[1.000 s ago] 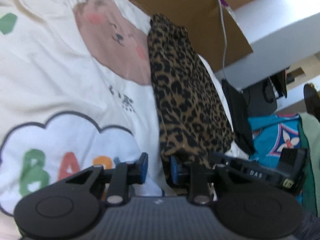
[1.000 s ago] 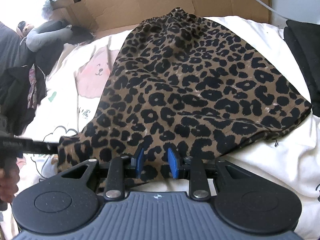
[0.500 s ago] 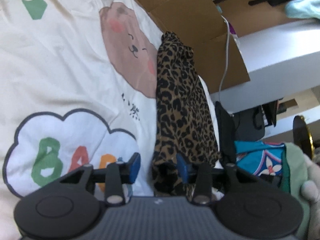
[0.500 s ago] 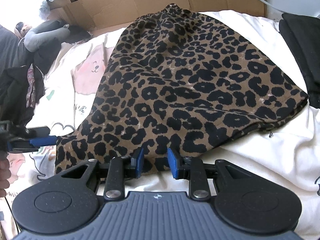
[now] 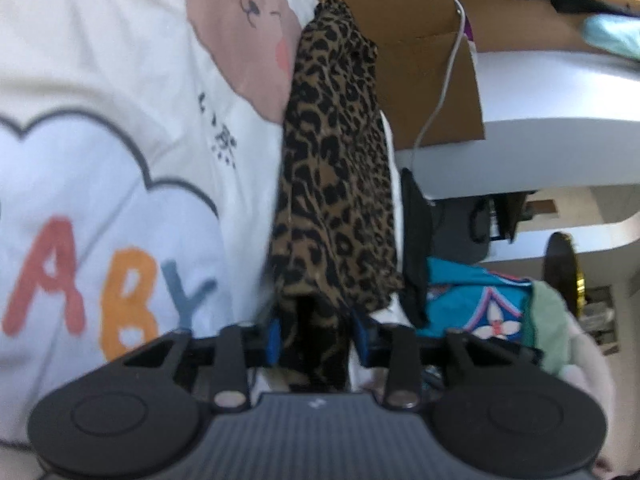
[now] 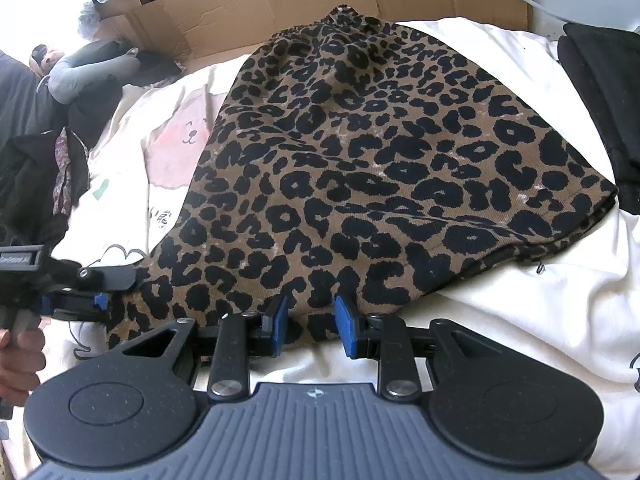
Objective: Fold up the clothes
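Since earlier left gripper [image 5: 314,338] comes lower, jaws just closing on leopard garment [image 6: 360,168] corner | right gripper [image 6: 310,326] pinches near hem | garment lies on white bedsheet [image 6: 520,340]

My right gripper [image 6: 309,325] has a ribbed grey body, two round black discs, black linkage arms with silver screws, and blue pads [image 6: 347,326]. My left gripper [image 5: 314,338] looks the same. Seen from the right wrist, it carries a small white-lettered label, and my bare hand [image 6: 18,354] wraps its grey handle.
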